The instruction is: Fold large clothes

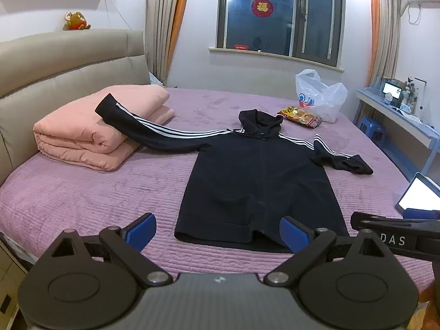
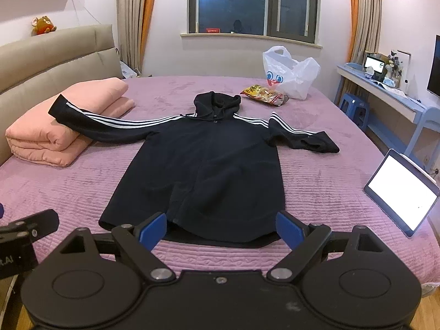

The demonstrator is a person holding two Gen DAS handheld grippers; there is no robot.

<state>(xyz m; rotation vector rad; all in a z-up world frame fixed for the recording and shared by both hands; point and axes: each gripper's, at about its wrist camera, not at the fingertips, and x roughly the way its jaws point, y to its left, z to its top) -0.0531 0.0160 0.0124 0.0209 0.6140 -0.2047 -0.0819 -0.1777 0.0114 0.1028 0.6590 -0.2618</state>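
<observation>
Both hand-held grippers wide apart: L (image 1: 217, 232), R (image 2: 221, 229).

Bare bedspread (image 2: 316, 181) lies open around the hoodie (image 2: 203, 170); a folded quilt (image 2: 49, 134) blocks far left, a tablet (image 2: 398, 192) near right.

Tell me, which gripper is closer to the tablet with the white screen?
Right. The right gripper hovers at the hoodie's hem, tablet just to its right; the left gripper sits farther left.

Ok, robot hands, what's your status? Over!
Both grippers, left and right, open, empty, near hem. Black hoodie flat on bed, unfolded. One sleeve draped over pink quilt.
</observation>
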